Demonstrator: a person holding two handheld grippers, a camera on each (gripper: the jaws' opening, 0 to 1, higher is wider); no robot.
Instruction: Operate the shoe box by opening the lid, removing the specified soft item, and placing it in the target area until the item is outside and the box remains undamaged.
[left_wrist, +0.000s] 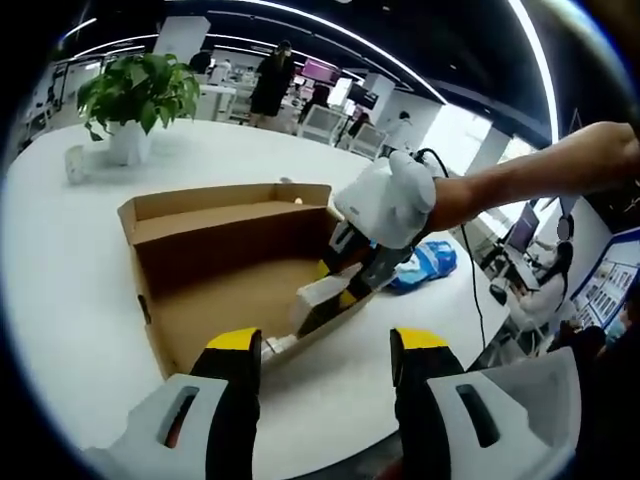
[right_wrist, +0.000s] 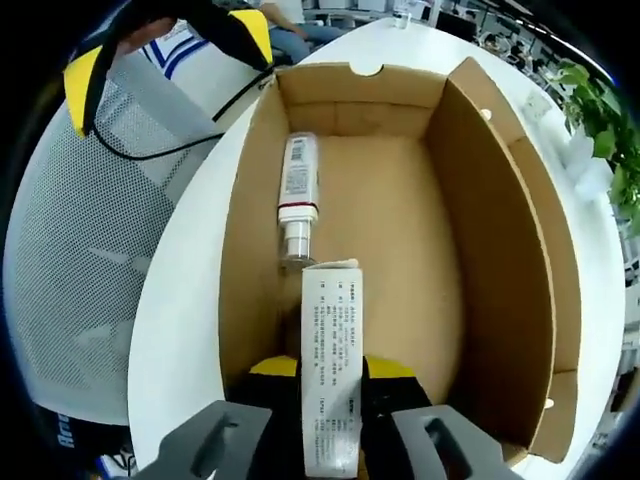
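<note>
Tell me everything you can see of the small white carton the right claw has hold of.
The carton is a slim white paperboard pack, printed with small dark text too fine to read. The right claw is shut on its near end, inside the open shoe box. Its far end points toward the white tube lying on the box floor.

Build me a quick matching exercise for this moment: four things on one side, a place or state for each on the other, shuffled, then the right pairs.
Things:
1. white carton
2. bottle
3. blue bag
4. potted plant

Places or states:
A. on the table beyond the box, away from both grippers
B. lying loose on the box floor
C. on the table just outside the box
D. clamped between the right gripper jaws

Pairs: 1-D, 2-B, 3-C, 4-A
</note>
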